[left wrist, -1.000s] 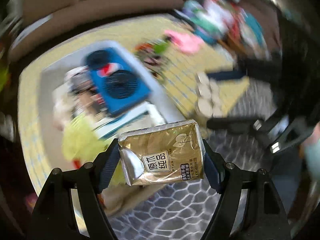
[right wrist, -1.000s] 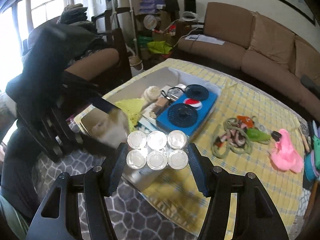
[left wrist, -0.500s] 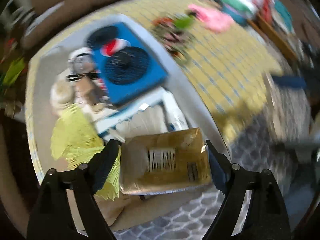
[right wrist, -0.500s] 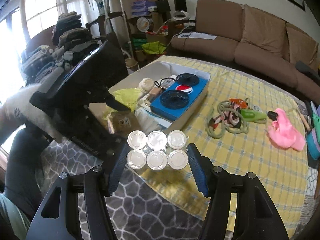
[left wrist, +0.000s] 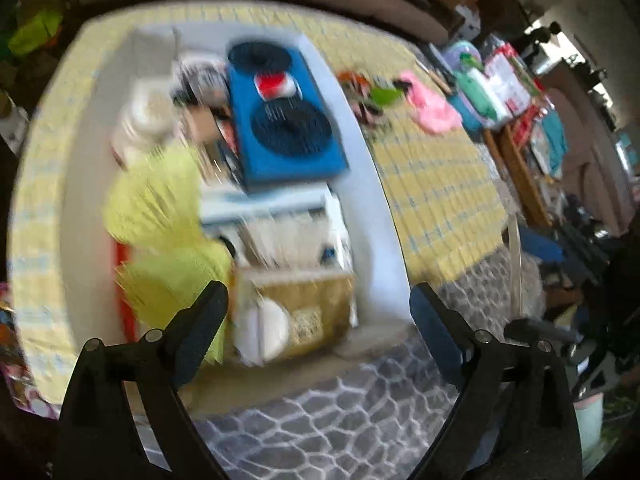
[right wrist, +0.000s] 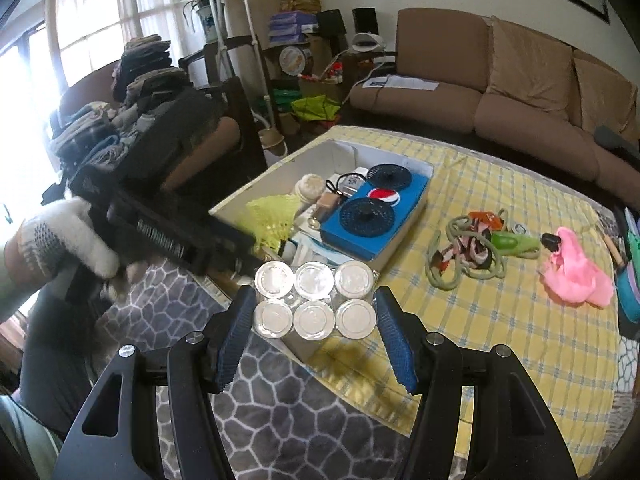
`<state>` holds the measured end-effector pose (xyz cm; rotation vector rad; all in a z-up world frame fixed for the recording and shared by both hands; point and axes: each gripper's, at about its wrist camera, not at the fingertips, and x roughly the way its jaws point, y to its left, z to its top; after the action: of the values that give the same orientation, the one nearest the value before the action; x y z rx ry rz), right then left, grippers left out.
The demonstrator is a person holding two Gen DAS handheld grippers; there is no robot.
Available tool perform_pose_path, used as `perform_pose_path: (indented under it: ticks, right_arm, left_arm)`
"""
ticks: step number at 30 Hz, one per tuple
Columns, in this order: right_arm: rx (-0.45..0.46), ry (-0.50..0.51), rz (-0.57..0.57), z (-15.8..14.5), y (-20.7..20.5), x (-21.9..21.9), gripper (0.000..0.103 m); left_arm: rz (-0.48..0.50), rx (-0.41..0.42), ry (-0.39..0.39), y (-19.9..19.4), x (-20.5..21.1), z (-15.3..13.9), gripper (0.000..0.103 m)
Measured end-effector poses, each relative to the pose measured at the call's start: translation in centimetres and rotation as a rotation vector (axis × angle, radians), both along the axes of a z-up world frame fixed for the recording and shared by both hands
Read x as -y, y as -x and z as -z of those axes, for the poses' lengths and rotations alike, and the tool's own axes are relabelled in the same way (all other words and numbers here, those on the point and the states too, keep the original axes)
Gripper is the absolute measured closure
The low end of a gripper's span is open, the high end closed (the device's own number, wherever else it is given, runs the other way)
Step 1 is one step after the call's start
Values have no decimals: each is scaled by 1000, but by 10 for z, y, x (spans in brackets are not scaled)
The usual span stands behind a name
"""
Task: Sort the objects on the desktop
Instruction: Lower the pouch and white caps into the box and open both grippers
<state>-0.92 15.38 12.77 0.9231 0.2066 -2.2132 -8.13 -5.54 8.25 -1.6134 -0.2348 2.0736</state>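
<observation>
The left gripper (left wrist: 318, 306) gapes wide and empty above the gold packet (left wrist: 296, 316) lying in the box (left wrist: 372, 216), while the right gripper (right wrist: 316, 320) clamps a pack (right wrist: 316, 300) of six jars.

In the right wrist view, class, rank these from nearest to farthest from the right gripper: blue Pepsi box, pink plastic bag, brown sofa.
1. Blue Pepsi box: just ahead of the right gripper, inside the white box.
2. Pink plastic bag: far right, on the cloth.
3. Brown sofa: beyond the table.
</observation>
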Motion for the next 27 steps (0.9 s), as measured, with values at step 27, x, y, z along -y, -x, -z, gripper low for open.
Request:
perform_pose_path:
  ticks: [27]
  right_arm:
    - [-37,-124,-160,2,63,136,40]
  left_arm:
    - [-390,-94,-584,11,147,-2,0]
